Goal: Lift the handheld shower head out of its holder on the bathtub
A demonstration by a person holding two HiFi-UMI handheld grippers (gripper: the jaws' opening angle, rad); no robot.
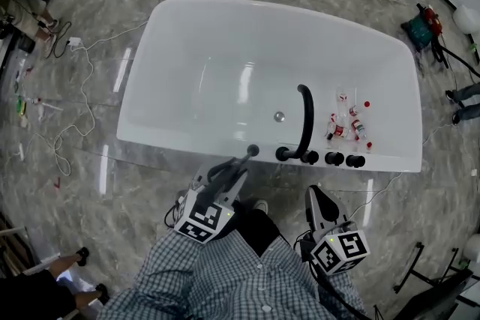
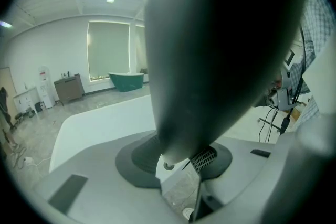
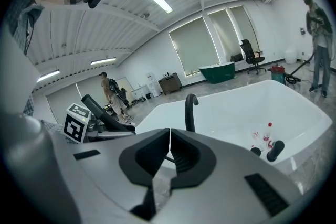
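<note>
handheld shower head (image 1: pixel 250 152): we find it off the bathtub (image 1: pixel 225 7) fittings, held at the outer side of the bathtub's near rim; its tip points toward the rim and is apart from the fittings.
left gripper (image 1: pixel 229 174): clamped on the shower head; in the left gripper view the dark body fills the space between the jaws, both pads pressed to it.
right gripper (image 1: pixel 316 195): jaws brought together, pads meeting, nothing between them; it is outside the bathtub's near rim, apart from it.
faucet spout (image 1: pixel 306 116): black, curved, rising from the bathtub's near rim and arching over the basin.
knobs (image 1: pixel 334 159): black, in a row on the bathtub's near rim, just beside the spout base.
small bottles (image 1: pixel 346 125): red-capped, lying on the bathtub floor near the knobs.
holder: we cannot tell which rim fitting it is.
</note>
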